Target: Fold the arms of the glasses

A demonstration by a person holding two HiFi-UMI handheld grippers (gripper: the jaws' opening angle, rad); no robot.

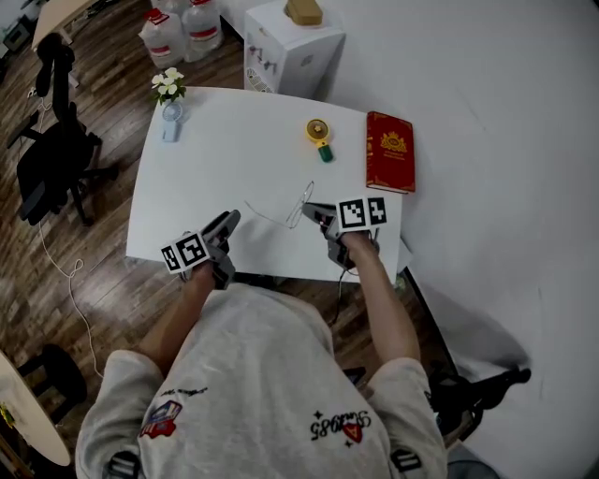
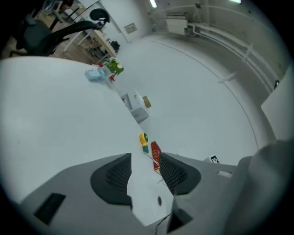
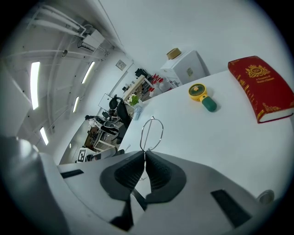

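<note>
Thin wire-framed glasses lie near the front of the white table, one arm stretching out to the left. My right gripper is shut on the glasses at the near end of the frame. In the right gripper view one round lens rim stands just beyond the closed jaws of my right gripper. My left gripper hovers to the left of the glasses, apart from them. In the left gripper view my left gripper is open with only tabletop between its pads.
A red book lies at the table's right edge and a yellow hand fan beside it. A small flower vase stands at the far left corner. A white box, water bottles and a black chair stand around the table.
</note>
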